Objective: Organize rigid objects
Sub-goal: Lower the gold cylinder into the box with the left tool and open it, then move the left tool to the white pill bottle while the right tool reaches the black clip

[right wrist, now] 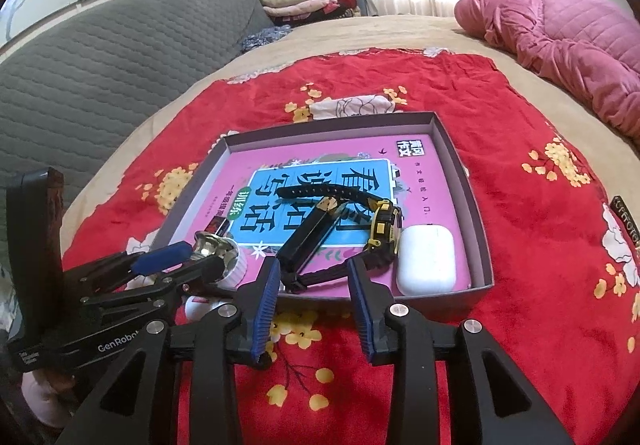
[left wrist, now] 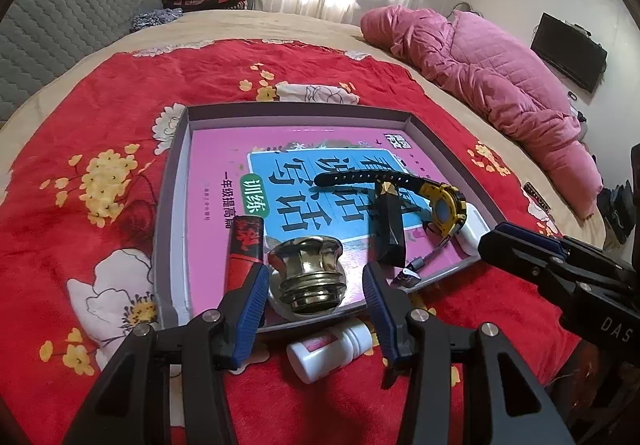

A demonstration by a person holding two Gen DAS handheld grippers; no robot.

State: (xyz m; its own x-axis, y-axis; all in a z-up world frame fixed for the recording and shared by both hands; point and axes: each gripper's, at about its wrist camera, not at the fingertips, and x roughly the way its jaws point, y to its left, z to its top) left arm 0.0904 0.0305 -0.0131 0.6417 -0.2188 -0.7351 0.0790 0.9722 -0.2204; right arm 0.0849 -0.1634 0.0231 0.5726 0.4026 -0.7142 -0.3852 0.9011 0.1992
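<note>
Two grippers hover over a bed spread with a red flowered blanket, where a shallow grey box holds a pink book and most of the loose things: a black and yellow watch, a black folded knife, a white earbud case, a red and black tube and a gold-capped jar. Outside the box, on the blanket just below its near wall, lies a small white bottle on its side, its long axis running roughly across the left wrist view. The left gripper seems the nearer hand to it, since the bottle sits directly beneath and slightly behind its fingertips. Its fingers stand fairly wide apart on either side of the jar without pressing on it, holding nothing. The right gripper is also partly open and empty, with the watch strap ahead of it inside the box.
</note>
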